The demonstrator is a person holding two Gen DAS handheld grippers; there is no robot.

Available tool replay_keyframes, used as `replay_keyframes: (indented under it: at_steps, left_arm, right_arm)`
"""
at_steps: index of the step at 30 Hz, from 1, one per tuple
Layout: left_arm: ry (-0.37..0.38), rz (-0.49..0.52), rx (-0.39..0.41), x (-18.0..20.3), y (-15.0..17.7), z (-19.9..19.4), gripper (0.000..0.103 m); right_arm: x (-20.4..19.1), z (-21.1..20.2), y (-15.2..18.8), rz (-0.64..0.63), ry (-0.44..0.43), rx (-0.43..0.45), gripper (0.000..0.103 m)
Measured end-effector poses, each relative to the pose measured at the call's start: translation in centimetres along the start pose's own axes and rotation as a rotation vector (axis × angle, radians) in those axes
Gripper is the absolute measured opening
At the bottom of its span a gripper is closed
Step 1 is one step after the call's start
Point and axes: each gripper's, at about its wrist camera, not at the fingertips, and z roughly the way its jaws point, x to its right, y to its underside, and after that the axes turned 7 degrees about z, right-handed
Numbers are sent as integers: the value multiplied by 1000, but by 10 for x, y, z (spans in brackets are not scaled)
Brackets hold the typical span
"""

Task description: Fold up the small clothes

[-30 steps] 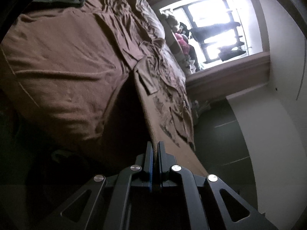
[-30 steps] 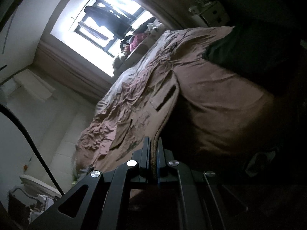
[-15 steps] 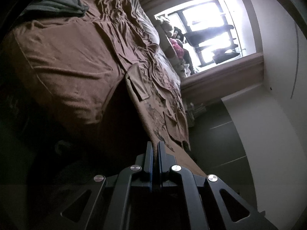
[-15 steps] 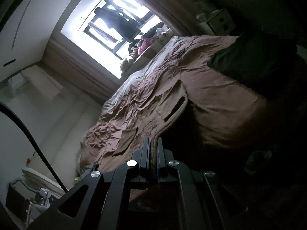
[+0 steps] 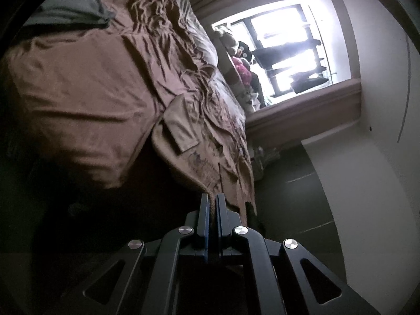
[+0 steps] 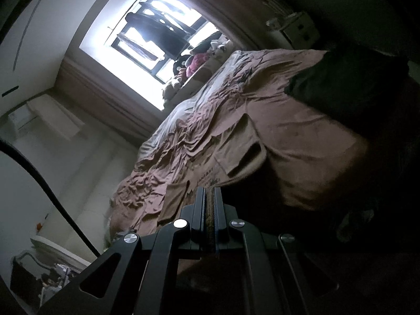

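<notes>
Presently pinched at its near edge by both tools: tan garment, with a pocket and some printed lettering, running from the lower centre of each frame up toward the middle. Hard to tell where its far end meets the rumpled brown bed sheet, so close in colour.

Left tool clenched, jaws pressed together with the cloth's edge meeting the tips. Right tool likewise clenched, with a thin strip of tan fabric visible in the narrow slot between its jaws.

Likely troubles from here:
- Slipping out of one tool, given so shallow a bite on the hem. Would leave the garment dangling from a single corner and the fold skewed.
- Snagging a wrinkle of bed sheet along with the garment, given the matching colour and the many creases at centre frame.
- Uneven tension from one hand leading the other. Would twist the cloth and lay the pocket side crooked.
- Dragging across the dark cloth at upper left of the left view, if swung too wide.
- Poor seeing, given deep shadow below the garment and glare from the window.
</notes>
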Motion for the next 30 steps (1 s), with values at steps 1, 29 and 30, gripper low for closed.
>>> replay_keyframes:
  at_steps: [1, 29, 30]
  left_arm:
    - [6, 0, 8, 3, -5, 2, 4]
    - [3, 9, 26, 35, -136, 147, 4]
    - [-2, 7, 24, 35, -140, 153, 4]
  right_arm:
    - [-1, 4, -4, 1, 1, 0, 2]
    - [-11, 153, -106, 89, 14, -73, 2]
    - [-10, 160, -110, 91, 21, -77, 2]
